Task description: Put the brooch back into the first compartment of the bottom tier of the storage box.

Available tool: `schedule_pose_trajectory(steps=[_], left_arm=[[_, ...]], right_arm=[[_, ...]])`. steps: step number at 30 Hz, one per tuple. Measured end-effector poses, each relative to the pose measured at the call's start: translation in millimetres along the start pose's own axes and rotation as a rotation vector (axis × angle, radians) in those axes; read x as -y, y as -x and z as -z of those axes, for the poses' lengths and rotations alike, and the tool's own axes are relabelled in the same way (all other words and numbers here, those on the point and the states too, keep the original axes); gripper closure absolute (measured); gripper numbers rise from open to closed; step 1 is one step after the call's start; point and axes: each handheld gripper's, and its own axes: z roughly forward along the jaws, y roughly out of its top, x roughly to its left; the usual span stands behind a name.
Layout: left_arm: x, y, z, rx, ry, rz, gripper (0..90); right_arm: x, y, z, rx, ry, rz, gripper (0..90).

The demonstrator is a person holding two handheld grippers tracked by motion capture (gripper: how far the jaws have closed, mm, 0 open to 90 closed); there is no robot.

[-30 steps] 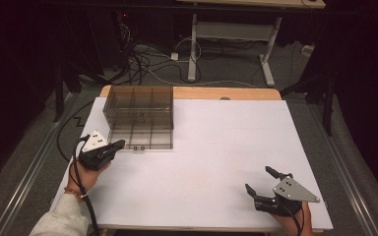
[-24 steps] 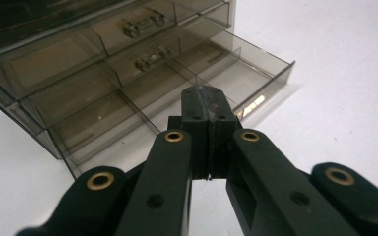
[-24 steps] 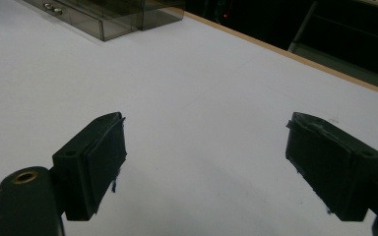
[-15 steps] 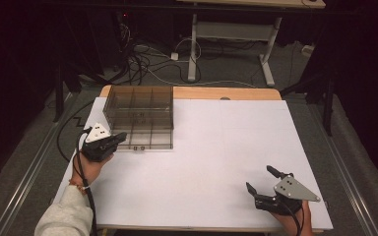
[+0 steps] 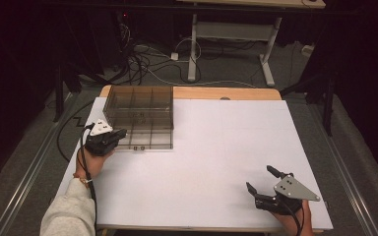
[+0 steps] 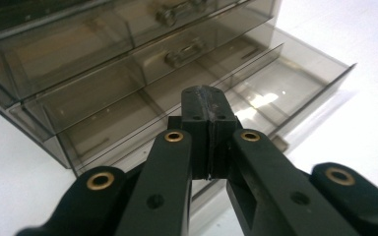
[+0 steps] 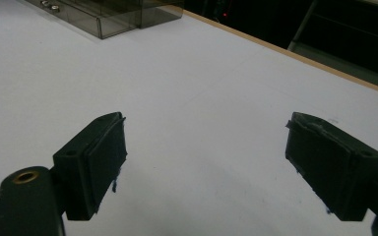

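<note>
drawer box: smoky clear grey | table: white, tan edge | left hand-held gripper: black

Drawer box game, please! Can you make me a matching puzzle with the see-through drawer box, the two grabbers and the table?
Things:
1. left gripper
2. right gripper
3. drawer box
4. table

Descriptions:
A. white top
B. jaws wide apart over bare table
C. smoky and see-through, bottom drawer pulled out
D. jaws pressed together with nothing between them, at the pulled-out drawer

Pairs: 1-D, 2-B, 3-C, 4-A
</note>
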Motion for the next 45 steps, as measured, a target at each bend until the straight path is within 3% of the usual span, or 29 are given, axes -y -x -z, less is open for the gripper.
schedule_pose_trajectory(steps=[14,23,27,45], left_arm=[[5.5,-15.4,-10.7,-0.05,-0.024,-0.015,87.8],[9.9,-17.1,-12.1,-0.047,-0.05,0.0,88.1],[11.9,-16.2,-13.0,-0.047,-0.064,-0.011,88.1],[9.6,-13.7,-11.0,-0.049,-0.031,-0.008,84.7]], right_arm=[[0.8,-0.8,-4.0,-0.012,-0.012,0.004,16.2],[1.4,-0.7,-3.3,-0.016,-0.012,0.011,16.4],[1.7,-0.2,-3.5,-0.02,-0.013,0.014,16.4],[1.7,-0.5,-2.4,-0.022,-0.011,0.016,16.7]])
